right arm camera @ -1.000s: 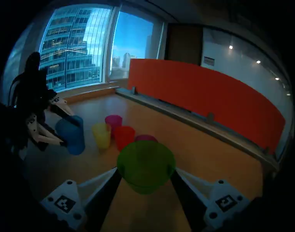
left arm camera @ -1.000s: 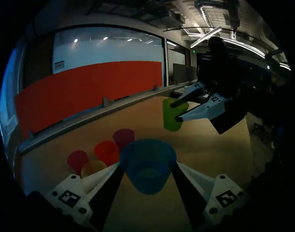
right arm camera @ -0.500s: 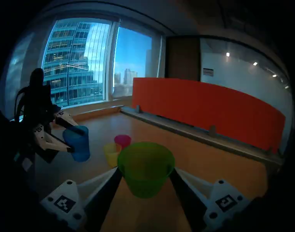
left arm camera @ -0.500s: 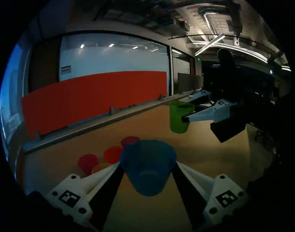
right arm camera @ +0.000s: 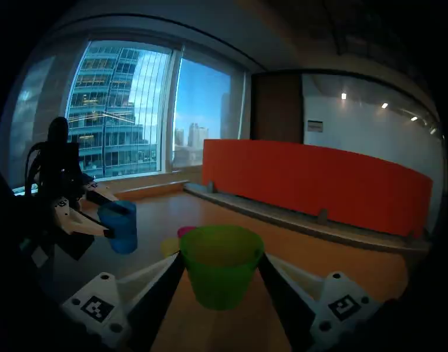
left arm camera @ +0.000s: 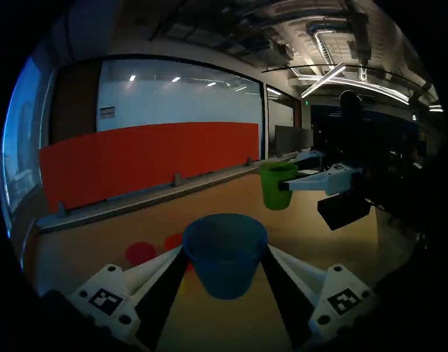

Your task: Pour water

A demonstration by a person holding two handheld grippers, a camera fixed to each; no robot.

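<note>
The blue cup (left arm camera: 225, 267) sits upright between the two fingers of the left hand-held gripper (left arm camera: 224, 249), which pinches it from both sides just below the rim. The right hand-held gripper (right arm camera: 222, 256) clamps the green cup (right arm camera: 222, 278) in the same way, also upright. In the left gripper view the green cup appears farther off to the right, with the white fingers of the other hand-held gripper closed on its wall. In the right gripper view the blue cup shows at the left, well apart from the green one.

There are two hand-held grippers and two held cups. On the tabletop (left arm camera: 317, 234), two reddish cups (left arm camera: 140, 253) peek out beside the left finger in the left gripper view. A yellow cup (right arm camera: 168, 247) and a magenta cup (right arm camera: 186, 232) show behind the green rim in the right gripper view.

The cups are smooth, translucent, tapered plastic. Whether they hold water cannot be told. The tabletop is pale wood, bordered by a long orange partition (left arm camera: 147, 158).
</note>
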